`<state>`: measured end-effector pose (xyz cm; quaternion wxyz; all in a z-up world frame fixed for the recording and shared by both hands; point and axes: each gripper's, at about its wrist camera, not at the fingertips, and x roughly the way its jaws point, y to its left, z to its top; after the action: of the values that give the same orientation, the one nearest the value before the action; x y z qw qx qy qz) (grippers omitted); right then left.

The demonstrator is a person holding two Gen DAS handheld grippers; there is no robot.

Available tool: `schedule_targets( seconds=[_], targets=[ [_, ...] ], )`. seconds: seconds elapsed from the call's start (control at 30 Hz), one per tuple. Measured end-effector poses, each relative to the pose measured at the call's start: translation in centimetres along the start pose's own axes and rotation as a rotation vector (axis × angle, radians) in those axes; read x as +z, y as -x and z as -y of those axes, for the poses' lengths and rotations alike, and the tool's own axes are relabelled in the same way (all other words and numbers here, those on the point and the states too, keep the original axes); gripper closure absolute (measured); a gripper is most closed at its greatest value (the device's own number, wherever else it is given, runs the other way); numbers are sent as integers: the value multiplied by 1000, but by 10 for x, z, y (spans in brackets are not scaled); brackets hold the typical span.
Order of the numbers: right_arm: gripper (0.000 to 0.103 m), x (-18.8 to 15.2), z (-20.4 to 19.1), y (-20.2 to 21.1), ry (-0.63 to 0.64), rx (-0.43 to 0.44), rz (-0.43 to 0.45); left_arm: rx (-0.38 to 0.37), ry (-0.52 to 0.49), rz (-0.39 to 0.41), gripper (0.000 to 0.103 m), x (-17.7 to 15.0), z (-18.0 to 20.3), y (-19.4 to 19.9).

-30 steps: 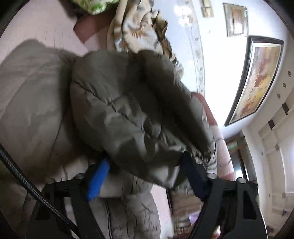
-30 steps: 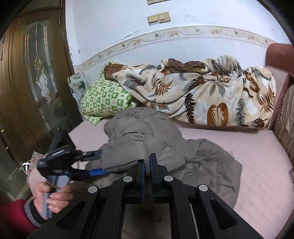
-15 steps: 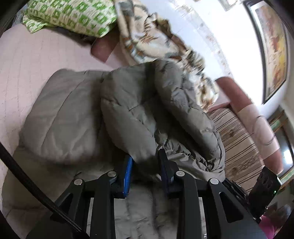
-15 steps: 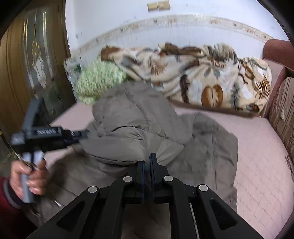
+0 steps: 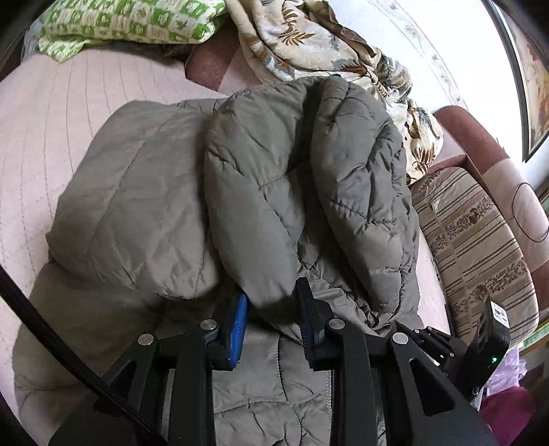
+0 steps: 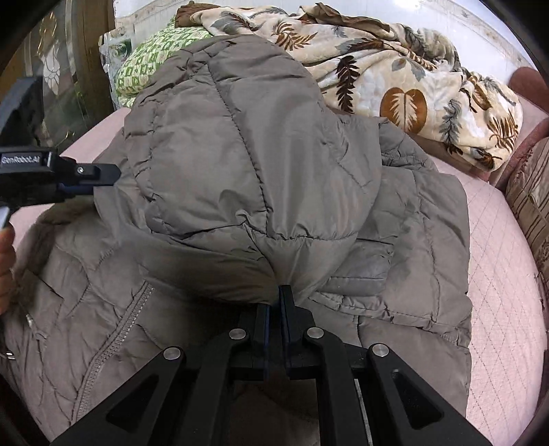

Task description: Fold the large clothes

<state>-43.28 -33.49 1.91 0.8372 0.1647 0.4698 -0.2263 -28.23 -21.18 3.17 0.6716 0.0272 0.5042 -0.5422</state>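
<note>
The left gripper (image 5: pixel 271 319) is clamped on a puffy fold of the grey quilted jacket (image 5: pixel 144 212), having just closed onto it, while the right gripper (image 6: pixel 278 302) pinches a thin edge of the same jacket's folded-over part between nearly touching fingers. The jacket spreads out ahead of both grippers on the pink quilted bed cover (image 6: pixel 497 274). Beyond it lie a leaf-print blanket (image 6: pixel 394 68) and a green patterned pillow (image 5: pixel 120 20).

Grey-brown quilted jacket (image 6: pixel 260 164), green-checked pillow (image 5: pixel 130 20), leaf-print blanket (image 6: pixel 405 75), pink bedcover (image 6: pixel 504 274)
</note>
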Motion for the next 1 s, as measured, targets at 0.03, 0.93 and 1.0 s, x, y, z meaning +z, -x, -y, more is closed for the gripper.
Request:
schedule_targets(
  seconds=[0.03,0.93,1.0],
  targets=[
    [95,0,1,1,-3,0,4,4,-8,-2,77,2,1,-1],
    [55,111,52,28,-272,91,265,210,-288,168,51,72,70,-26],
    [55,108,48,10,-269,118,221,238,-335,113,51,63,73,-46]
  ],
)
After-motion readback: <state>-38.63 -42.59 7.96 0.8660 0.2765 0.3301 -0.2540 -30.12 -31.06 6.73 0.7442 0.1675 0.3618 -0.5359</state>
